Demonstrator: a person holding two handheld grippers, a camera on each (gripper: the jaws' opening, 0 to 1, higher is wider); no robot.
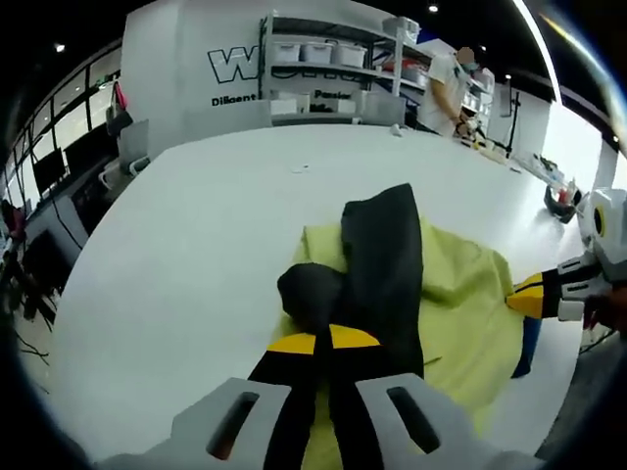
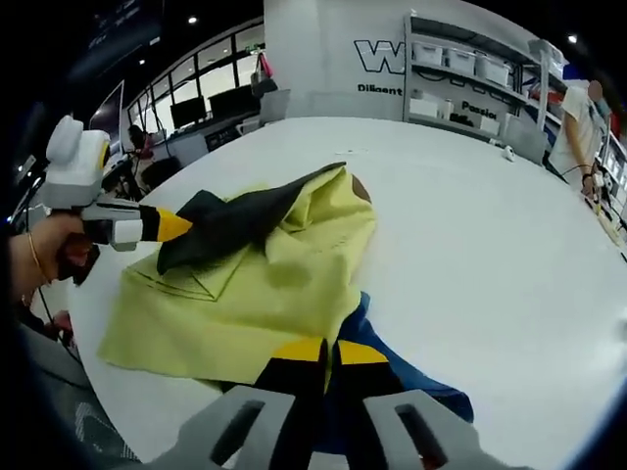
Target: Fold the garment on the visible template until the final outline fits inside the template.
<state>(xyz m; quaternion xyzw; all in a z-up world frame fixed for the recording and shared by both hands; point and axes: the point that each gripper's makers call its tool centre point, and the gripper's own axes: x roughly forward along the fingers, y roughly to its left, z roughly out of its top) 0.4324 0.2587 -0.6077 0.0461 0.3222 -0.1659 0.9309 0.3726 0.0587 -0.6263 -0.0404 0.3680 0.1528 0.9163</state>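
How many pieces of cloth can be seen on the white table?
3: the yellow-green cloth spread on the table, the black cloth on top held by the left tool, the blue cloth underneath at the right tool. More may be hidden underneath.

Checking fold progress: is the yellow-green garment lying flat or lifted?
Partly lifted: the left tool holds up the dark flap, the garment rumpled on the table.

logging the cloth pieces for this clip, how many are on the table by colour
yellow-green cloth: 1
black cloth: 1
blue cloth: 1
total: 3
The left gripper is shut on the black cloth; the right gripper is shut on an edge where yellow-green and blue meet.
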